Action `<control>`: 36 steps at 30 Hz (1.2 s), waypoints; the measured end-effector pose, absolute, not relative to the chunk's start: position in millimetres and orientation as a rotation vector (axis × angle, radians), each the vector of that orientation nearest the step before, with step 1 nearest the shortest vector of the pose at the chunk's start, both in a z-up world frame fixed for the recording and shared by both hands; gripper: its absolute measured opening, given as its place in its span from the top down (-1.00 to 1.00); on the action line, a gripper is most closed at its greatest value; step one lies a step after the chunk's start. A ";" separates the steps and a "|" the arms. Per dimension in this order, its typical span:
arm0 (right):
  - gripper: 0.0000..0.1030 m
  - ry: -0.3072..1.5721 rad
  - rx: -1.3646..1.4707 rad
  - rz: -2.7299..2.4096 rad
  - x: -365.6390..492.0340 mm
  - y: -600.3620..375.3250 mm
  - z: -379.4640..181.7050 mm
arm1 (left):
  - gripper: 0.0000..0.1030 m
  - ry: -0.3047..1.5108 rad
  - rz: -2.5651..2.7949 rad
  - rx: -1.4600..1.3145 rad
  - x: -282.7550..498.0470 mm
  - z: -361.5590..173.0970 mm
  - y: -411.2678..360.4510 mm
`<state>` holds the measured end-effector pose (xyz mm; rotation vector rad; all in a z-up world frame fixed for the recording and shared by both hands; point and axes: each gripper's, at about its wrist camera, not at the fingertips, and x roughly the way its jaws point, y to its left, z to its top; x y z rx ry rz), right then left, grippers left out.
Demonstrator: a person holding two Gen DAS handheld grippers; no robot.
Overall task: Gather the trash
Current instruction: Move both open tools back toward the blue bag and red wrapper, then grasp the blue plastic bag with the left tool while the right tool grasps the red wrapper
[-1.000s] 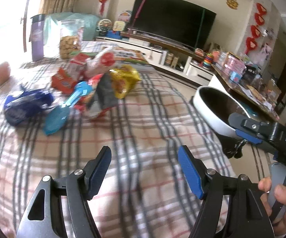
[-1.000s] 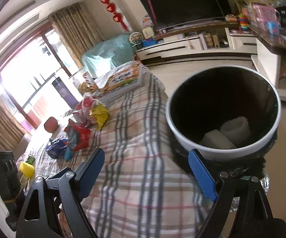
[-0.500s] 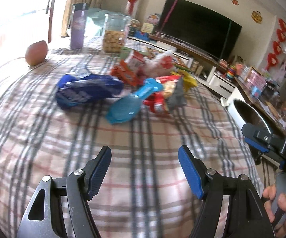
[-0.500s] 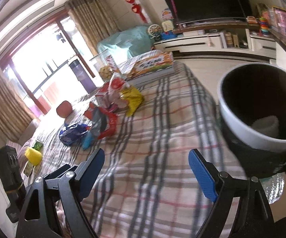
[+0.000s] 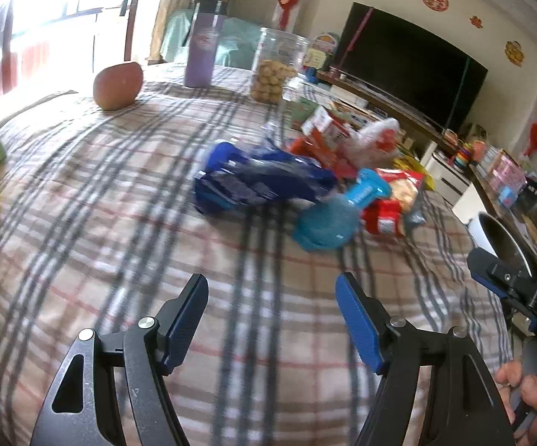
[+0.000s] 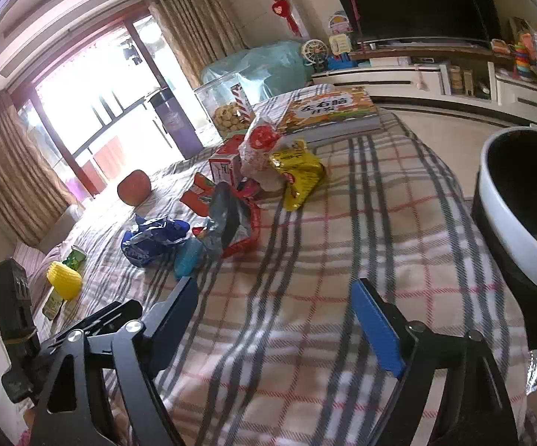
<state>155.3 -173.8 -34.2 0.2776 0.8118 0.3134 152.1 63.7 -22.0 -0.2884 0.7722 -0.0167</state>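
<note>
Left hand-held gripper (image 5: 271, 314) apart, right hand-held gripper (image 6: 274, 310) closing (empty), book (image 6: 330, 109) right view only

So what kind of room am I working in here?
Most likely a home living room: a big TV on a low media unit, curtains at a balcony door, and a plaid-covered table strewn with snack wrappers.

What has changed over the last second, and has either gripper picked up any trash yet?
Both views have swung away from the trash bin, now at the right edge, toward the wrapper pile. The left gripper is open and empty, closer to the blue wrapper. The right gripper is closing slightly with nothing between its fingers. Nothing was grasped or dropped. Wrappers, apple and book lie as before.
</note>
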 end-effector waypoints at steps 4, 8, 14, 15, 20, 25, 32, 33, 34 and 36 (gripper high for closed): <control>-0.42 0.826 0.277 0.324 165.5 -167.0 -36.3 | -0.42 0.772 -0.002 -0.303 162.5 -22.7 78.5; -0.26 0.834 0.283 0.339 176.8 -161.0 -37.6 | -0.45 0.771 -0.012 -0.286 176.5 -20.4 87.3; -0.04 0.852 0.291 0.341 199.8 -152.1 -44.1 | -0.54 0.782 -0.037 -0.220 211.2 -19.0 93.4; 0.02 0.859 0.292 0.342 203.4 -150.5 -46.1 | -0.54 0.784 -0.041 -0.214 215.1 -20.2 92.9; 0.72 0.891 0.306 0.368 218.6 -141.1 -55.9 | -0.31 0.785 -0.075 -0.206 237.3 -26.4 89.8; 0.98 0.879 0.286 0.380 210.6 -142.0 -55.4 | 0.56 0.795 -0.098 -0.175 245.5 -33.1 81.6; 0.99 0.856 0.314 0.341 191.1 -168.6 -52.0 | 0.76 0.760 -0.095 -0.191 228.0 -26.9 76.8; 0.99 0.849 0.314 0.332 188.0 -173.1 -50.4 | 0.76 0.754 -0.099 -0.198 223.4 -25.5 74.9; 0.99 0.842 0.316 0.324 185.1 -177.8 -48.8 | 0.77 0.748 -0.103 -0.203 219.0 -24.2 71.8; 0.99 0.833 0.324 0.309 180.9 -188.1 -45.8 | 0.77 0.743 -0.115 -0.207 212.6 -22.9 66.2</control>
